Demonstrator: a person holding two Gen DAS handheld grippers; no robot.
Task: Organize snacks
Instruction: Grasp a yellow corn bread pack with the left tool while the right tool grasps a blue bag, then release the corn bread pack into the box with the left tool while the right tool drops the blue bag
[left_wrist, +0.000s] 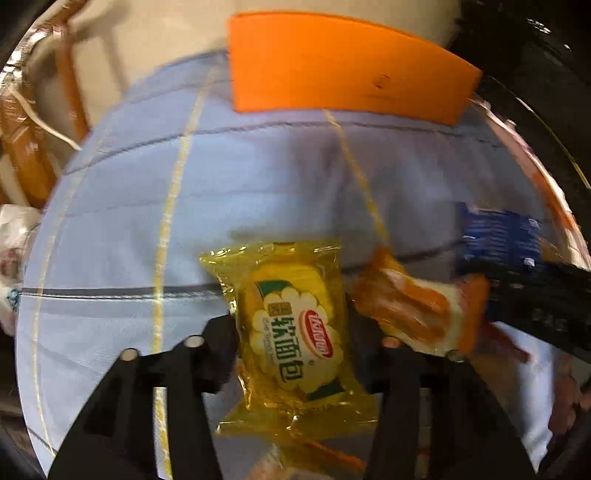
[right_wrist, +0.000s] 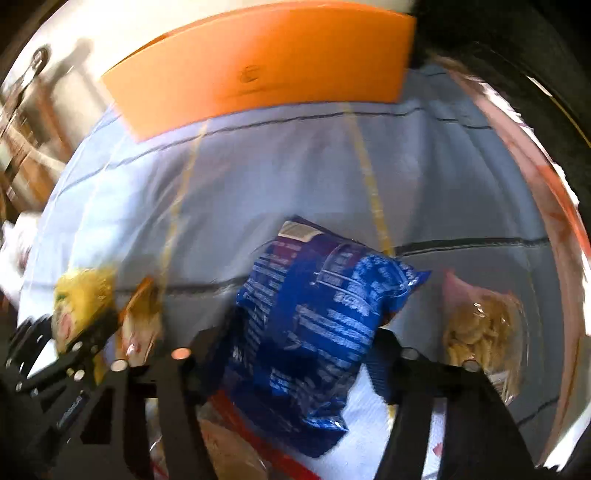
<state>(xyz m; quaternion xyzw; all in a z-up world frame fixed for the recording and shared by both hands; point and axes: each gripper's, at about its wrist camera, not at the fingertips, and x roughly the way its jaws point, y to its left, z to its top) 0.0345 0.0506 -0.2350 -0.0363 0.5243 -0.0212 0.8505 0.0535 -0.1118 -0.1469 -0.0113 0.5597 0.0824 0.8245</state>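
My left gripper (left_wrist: 291, 332) is shut on a yellow bread packet (left_wrist: 291, 325) and holds it above the blue tablecloth (left_wrist: 258, 192). An orange-and-white snack packet (left_wrist: 417, 310) lies just to its right. My right gripper (right_wrist: 295, 343) is shut on a blue snack bag (right_wrist: 314, 325), lifted over the cloth. In the right wrist view the left gripper (right_wrist: 70, 332) with the yellow packet (right_wrist: 81, 295) shows at the left, beside the orange packet (right_wrist: 142, 314). The blue bag (left_wrist: 498, 236) and right gripper show at the right of the left wrist view.
An orange box (left_wrist: 332, 62) stands at the far side of the table; it also shows in the right wrist view (right_wrist: 266, 62). A clear packet of pale biscuits (right_wrist: 480, 328) lies at the right. More packets lie below the grippers near the front edge.
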